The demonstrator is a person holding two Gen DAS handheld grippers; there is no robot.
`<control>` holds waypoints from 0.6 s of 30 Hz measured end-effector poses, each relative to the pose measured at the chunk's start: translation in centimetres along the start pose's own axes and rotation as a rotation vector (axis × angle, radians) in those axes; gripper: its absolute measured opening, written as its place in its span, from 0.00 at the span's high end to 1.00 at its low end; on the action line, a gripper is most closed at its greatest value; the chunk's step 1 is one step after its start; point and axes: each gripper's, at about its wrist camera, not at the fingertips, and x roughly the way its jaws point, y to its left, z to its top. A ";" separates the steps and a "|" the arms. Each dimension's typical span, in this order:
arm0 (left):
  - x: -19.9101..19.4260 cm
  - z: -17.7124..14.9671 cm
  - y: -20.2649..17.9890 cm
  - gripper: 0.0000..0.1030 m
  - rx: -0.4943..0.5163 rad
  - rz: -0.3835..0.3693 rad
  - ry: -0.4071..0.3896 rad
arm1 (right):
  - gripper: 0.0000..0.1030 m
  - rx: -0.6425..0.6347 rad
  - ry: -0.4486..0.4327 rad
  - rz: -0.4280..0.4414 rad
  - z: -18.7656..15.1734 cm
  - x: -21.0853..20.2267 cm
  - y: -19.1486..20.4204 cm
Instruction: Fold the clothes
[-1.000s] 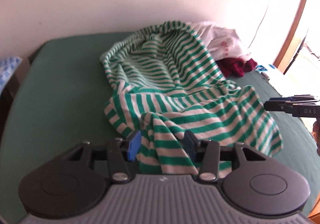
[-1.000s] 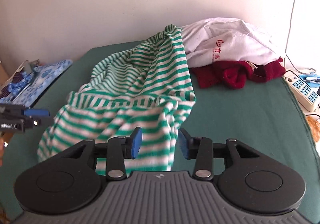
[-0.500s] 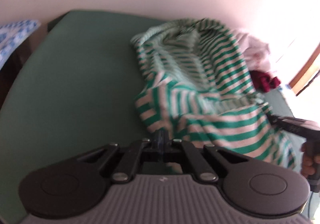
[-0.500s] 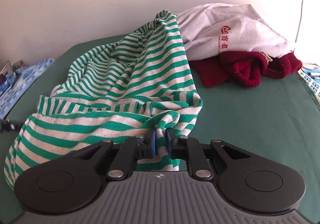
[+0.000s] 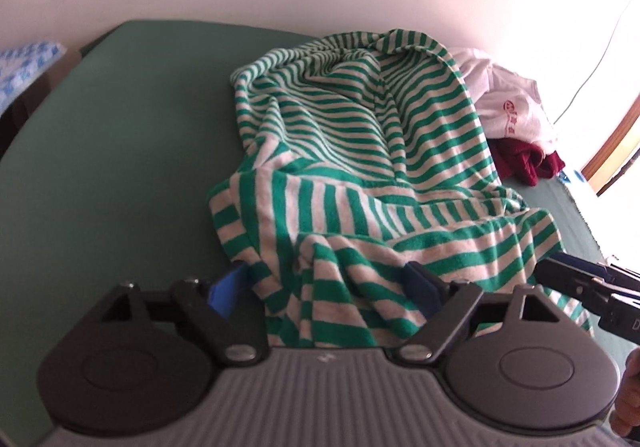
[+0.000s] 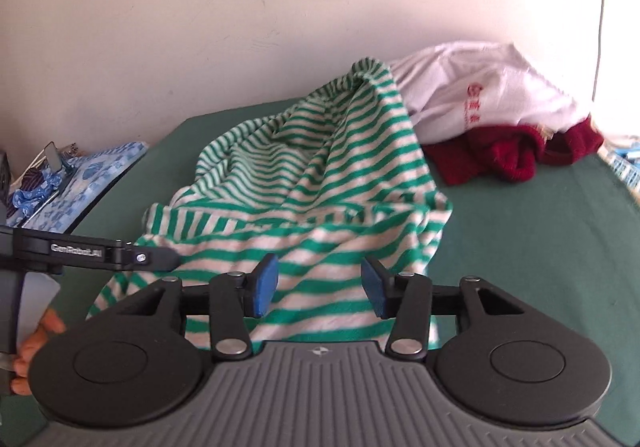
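Note:
A green-and-white striped garment (image 5: 360,167) (image 6: 320,183) lies crumpled along the green bed (image 5: 100,167) (image 6: 540,231), its near hem bunched in front of both grippers. My left gripper (image 5: 322,287) has its jaws opening wide; the hem lies loose between the blue pads without being pressed. My right gripper (image 6: 318,289) is opening too, with striped cloth lying under and between its pads, which are apart from it. Each gripper's fingers show at the edge of the other's view, the right gripper (image 5: 576,279) at right and the left gripper (image 6: 156,257) at left.
A white garment with red print (image 6: 480,95) (image 5: 508,107) and a dark red garment (image 6: 508,155) (image 5: 524,159) are heaped at the far right by the wall. A blue patterned cloth (image 6: 76,187) with small items lies off the bed's left side.
Both grippers pinched the near hem of the striped garment half a second ago and have since let go, their jaws now spread. The hem lies bunched nearer to me.

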 end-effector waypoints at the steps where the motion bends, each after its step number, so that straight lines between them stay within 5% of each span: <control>1: 0.2 -0.2 -0.1 0.01 0.003 0.011 0.006 | 0.39 0.021 0.016 0.023 -0.2 0.3 -0.1; 3: 0.6 -0.4 -0.1 0.01 -0.009 0.021 0.024 | 0.22 0.054 0.049 0.073 -0.5 0.8 -0.3; 10: 0.6 -1.6 0.0 0.01 -0.031 0.033 -0.023 | 0.09 0.026 0.059 0.051 -1.2 1.7 0.8; 12: 0.4 -1.7 0.2 0.01 -0.031 0.022 -0.029 | 0.17 0.017 0.033 0.023 -1.5 1.6 0.9; 14: -0.7 -1.6 0.7 0.06 -0.057 0.019 -0.052 | 0.46 0.021 0.007 -0.033 -1.0 1.0 0.7; 17: -3.2 -1.3 1.1 0.06 -0.043 -0.022 -0.106 | 0.72 0.080 -0.015 -0.020 0.1 -0.2 -0.4; 18: -3.9 -1.1 0.9 0.06 -0.031 -0.039 -0.124 | 0.75 0.095 -0.019 -0.014 0.4 -0.6 -0.7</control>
